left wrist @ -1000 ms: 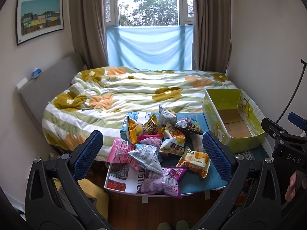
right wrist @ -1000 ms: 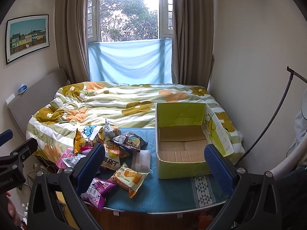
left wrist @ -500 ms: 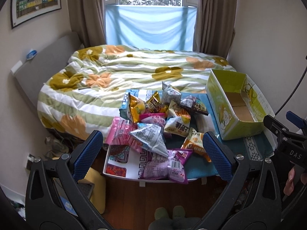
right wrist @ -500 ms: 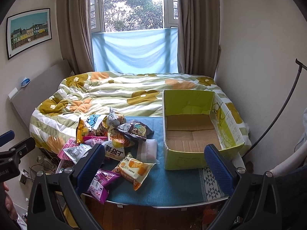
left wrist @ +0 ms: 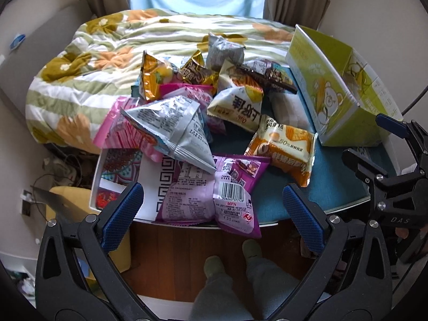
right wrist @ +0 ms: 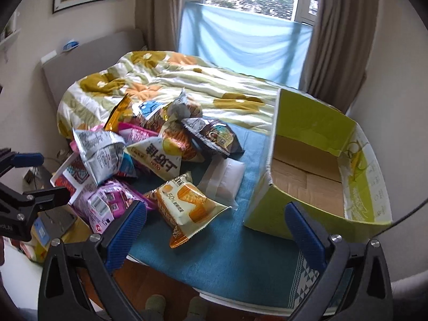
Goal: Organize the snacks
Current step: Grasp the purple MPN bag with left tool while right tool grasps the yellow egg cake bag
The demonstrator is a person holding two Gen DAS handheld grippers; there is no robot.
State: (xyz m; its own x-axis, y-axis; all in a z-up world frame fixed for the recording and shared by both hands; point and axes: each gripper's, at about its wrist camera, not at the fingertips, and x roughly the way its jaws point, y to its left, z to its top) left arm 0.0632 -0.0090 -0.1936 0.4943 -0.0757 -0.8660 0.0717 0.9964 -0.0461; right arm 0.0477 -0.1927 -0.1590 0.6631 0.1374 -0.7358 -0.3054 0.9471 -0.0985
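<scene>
- A heap of snack packets lies on the left part of a small table covered by a teal cloth (right wrist: 230,251), at the foot of a bed.
- Nearest the table's front edge is a purple packet (left wrist: 214,195) with a barcode, its corner overhanging the edge.
- Just right of it lies an orange-and-white cake packet (left wrist: 283,149), flat on the cloth.
- A silver triangular packet (left wrist: 174,128) sits on top of pink ones (left wrist: 120,131); behind it lies a cream packet with large dark characters (left wrist: 238,107).
- At the back of the heap are a gold packet (left wrist: 152,77), a dark brown one (left wrist: 270,76) and a grey one (left wrist: 224,50).
- A clear white pouch (right wrist: 227,179) lies between the heap and the box.
- A green cardboard box (right wrist: 307,131) stands open at the right of the table, bare cardboard showing inside.
- The left gripper (left wrist: 212,208) hovers over the purple packet, its blue-padded jaws wide apart, holding nothing.
- The right gripper (right wrist: 215,228) hangs above the table's front edge, jaws likewise spread and empty.
- A flowered quilt (right wrist: 165,85) covers the bed.
</scene>
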